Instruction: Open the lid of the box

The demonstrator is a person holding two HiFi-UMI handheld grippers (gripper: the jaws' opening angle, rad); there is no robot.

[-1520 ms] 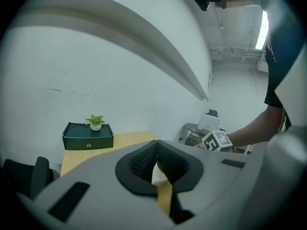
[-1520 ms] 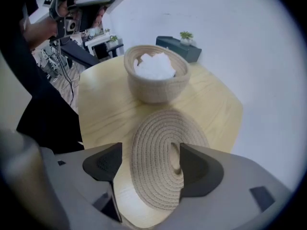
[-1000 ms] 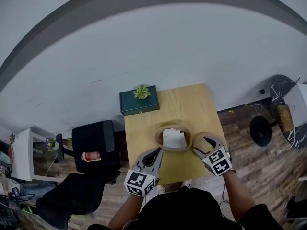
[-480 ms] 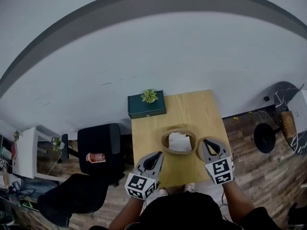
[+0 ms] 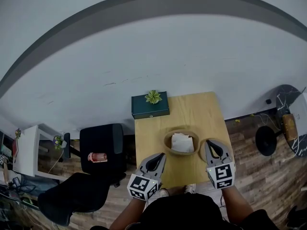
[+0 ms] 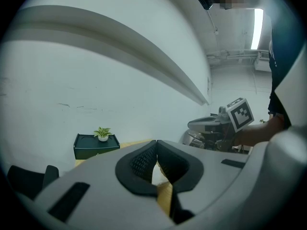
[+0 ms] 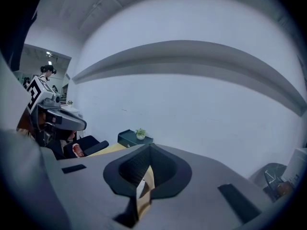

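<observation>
A pale wall (image 5: pixel 158 56) is seen behind a light wooden table (image 5: pixel 192 114), with a black chair (image 5: pixel 98 147) set just left of it. At the table's far left corner a dark green case (image 5: pixel 144 110) is placed, and a small potted plant (image 5: pixel 153 97) is stood on top of it.

The round wooden box (image 5: pixel 168 140) is found near the middle of the table's near half. It is shown open, with something white (image 5: pixel 182 143) lying inside. Its lid (image 5: pixel 202 147) is laid flat on the table just right of it.

The right gripper (image 5: pixel 209 143) is held over the lid, and its jaws are shown brought together at the tips. Nothing is seen between the pads, though a thin tan and white strip is glimpsed in the gap behind them. Whether the lid's rim is touched cannot be told.

The left gripper (image 5: pixel 162 155) is held low at the table's near edge, left of the box and apart from it. Its jaws are likewise seen pressed together, with nothing caught between them.
</observation>
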